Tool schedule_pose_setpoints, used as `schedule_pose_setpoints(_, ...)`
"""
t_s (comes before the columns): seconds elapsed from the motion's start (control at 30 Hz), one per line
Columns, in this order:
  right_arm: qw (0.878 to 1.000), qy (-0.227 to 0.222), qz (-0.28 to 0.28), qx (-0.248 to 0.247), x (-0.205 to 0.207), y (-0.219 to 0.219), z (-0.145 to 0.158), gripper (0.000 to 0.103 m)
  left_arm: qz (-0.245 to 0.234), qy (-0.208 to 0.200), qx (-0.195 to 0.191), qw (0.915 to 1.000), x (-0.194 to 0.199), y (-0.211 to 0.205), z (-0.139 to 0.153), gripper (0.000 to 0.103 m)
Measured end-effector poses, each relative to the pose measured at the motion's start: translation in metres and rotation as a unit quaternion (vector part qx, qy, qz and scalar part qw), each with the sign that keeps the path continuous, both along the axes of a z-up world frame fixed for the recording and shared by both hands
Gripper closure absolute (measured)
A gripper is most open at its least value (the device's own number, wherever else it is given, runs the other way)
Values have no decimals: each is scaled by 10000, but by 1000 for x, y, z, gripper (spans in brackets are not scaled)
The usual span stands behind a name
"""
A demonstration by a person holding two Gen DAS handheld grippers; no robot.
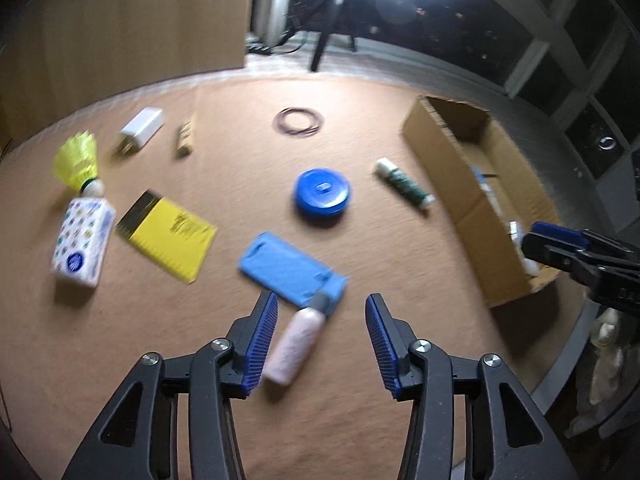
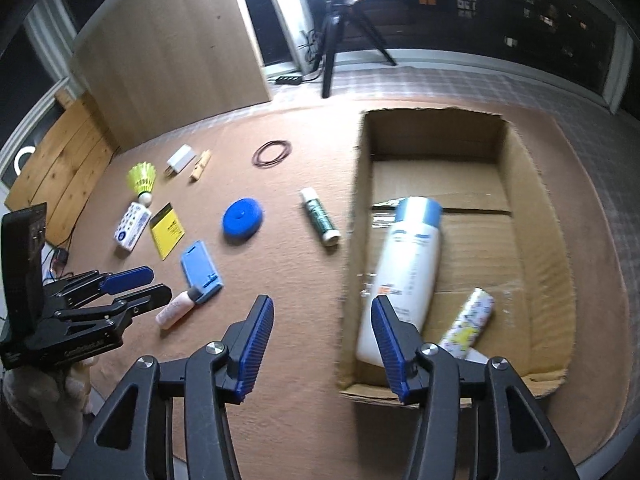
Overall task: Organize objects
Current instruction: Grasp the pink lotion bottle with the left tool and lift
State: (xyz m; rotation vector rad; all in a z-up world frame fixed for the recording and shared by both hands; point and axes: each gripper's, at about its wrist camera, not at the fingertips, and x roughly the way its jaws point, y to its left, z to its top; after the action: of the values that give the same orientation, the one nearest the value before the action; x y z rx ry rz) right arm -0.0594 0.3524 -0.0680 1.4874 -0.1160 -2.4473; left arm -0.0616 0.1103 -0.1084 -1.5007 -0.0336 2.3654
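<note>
The left gripper is held w/ fingers spread, nothing grasped, just above the pink bottle, which lies on the tabletop touching the blue card holder. The right gripper is likewise released, poised over the near-left wall of the cardboard box; a white bottle & a patterned tube lie inside the box. Risk, as judged: the pink bottle may be rolled away or the holder dragged along if the fingers are closed off-centre.
</note>
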Motion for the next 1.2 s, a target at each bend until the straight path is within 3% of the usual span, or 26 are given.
schedule_pose_setpoints(0.17, 9999, -29, 95, -17, -2, -16, -7, 56, 39, -139, -106, 9998, 0, -11, -14, 47)
schedule_pose_setpoints(0.57, 9994, -137, 326, -66, -14, -53, -31, 53, -162, -385, -284, 9987, 0, -9, -41, 48)
schedule_pose_setpoints(0.9, 9950, -499, 856, 87, -31, -84, -49, 53, -290, -361, -387, 9982, -3, 1, -47, 59)
schedule_pose_setpoints(1.03, 9926, -591, 1042, 204, -37, -97, -56, 53, -179, -330, -451, 9983, -8, -4, -47, 74)
schedule_pose_setpoints(1.2, 9887, -612, 1329, 317, -43, -114, -57, 52, -13, -322, -463, 9984, -11, -16, -48, 80)
